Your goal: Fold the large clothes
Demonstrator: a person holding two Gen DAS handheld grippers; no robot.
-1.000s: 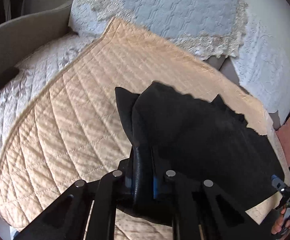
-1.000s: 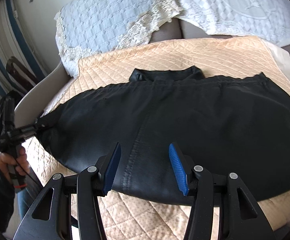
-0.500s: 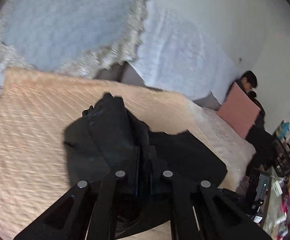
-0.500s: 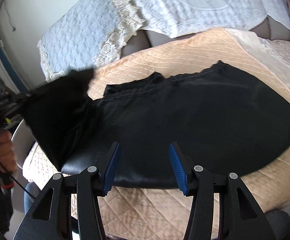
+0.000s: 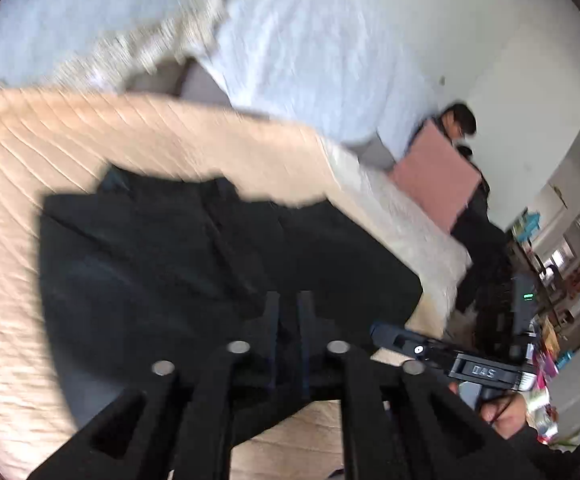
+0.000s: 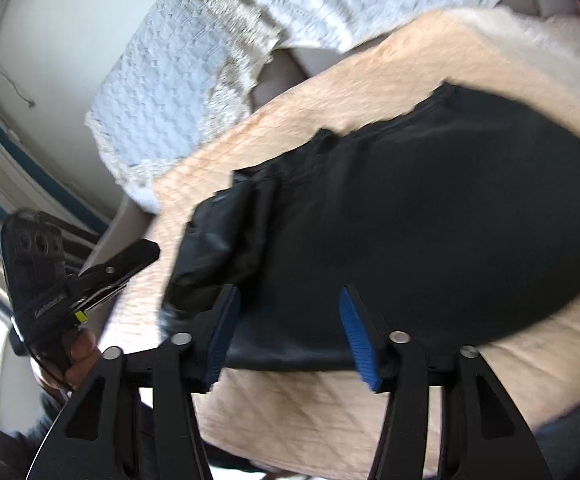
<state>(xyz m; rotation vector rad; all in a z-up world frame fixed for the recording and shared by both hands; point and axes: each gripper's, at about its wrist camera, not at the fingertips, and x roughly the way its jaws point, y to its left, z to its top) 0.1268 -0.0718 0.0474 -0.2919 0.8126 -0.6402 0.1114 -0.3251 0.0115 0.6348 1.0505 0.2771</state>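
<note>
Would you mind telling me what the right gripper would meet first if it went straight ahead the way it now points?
Most likely the black garment: the right gripper is open, and dark cloth lying on the peach quilt fills the gap between its blue pads. Depth is unclear, so contact may not be immediate.

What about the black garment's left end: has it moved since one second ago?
Yes: the garment's left end folded rightward, off the peach quilt's left edge.

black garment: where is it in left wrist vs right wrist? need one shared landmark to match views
Left wrist: black garment fills centre and lower left, running down between the left claw fingers.
Right wrist: it spans centre to right edge, past the open right claw.
Shared landmark: peach quilt under the garment.
</note>
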